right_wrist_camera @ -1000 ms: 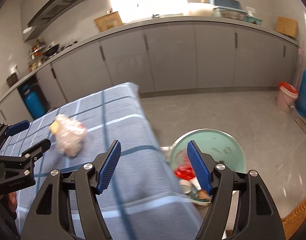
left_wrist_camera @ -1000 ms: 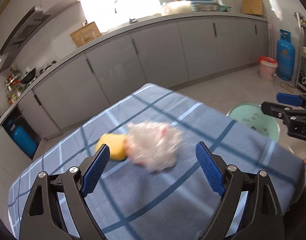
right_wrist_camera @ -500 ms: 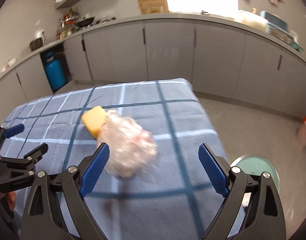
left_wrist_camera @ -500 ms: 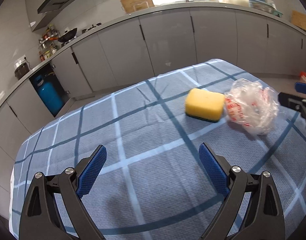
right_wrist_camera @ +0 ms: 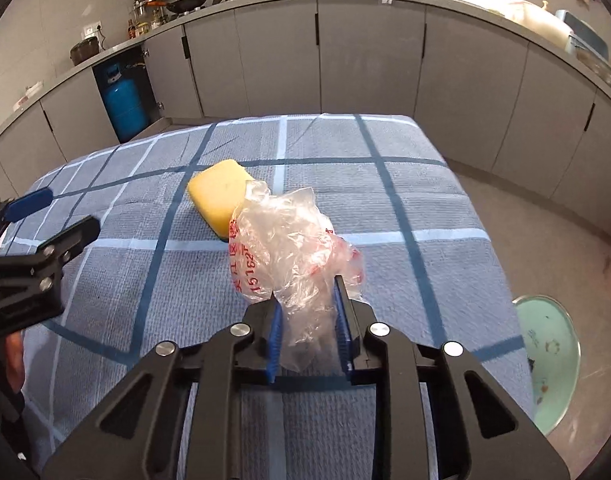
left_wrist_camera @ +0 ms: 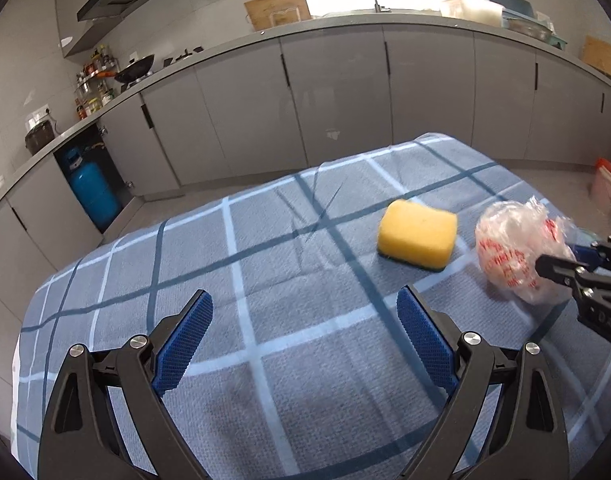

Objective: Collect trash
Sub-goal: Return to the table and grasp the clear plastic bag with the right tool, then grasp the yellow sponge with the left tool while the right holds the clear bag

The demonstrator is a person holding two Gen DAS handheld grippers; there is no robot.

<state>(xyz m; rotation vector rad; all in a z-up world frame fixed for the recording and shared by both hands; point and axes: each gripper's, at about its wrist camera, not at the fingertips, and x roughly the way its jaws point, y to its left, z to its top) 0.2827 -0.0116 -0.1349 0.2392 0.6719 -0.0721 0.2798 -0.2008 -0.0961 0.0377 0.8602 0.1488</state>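
A crumpled clear plastic bag with red print point(right_wrist_camera: 293, 248) lies on the blue checked tablecloth point(right_wrist_camera: 385, 200). My right gripper point(right_wrist_camera: 307, 304) is shut on its near end. The bag also shows in the left wrist view point(left_wrist_camera: 517, 252), with the right gripper point(left_wrist_camera: 573, 268) at it. A yellow sponge point(left_wrist_camera: 417, 234) sits just left of the bag and touches it in the right wrist view point(right_wrist_camera: 219, 194). My left gripper point(left_wrist_camera: 303, 332) is open and empty above the cloth, well left of the sponge; it also shows in the right wrist view point(right_wrist_camera: 37, 220).
A mint green bin point(right_wrist_camera: 549, 360) with scraps stands on the floor right of the table. Grey kitchen cabinets point(left_wrist_camera: 345, 100) run along the back. A blue gas cylinder point(left_wrist_camera: 93, 192) stands in an open cabinet at the left. A pink bucket point(left_wrist_camera: 605, 180) stands at the far right.
My right gripper swung from above the bin to the table and closed on the plastic bag. My left gripper turned left, away from the bag, and stayed open.
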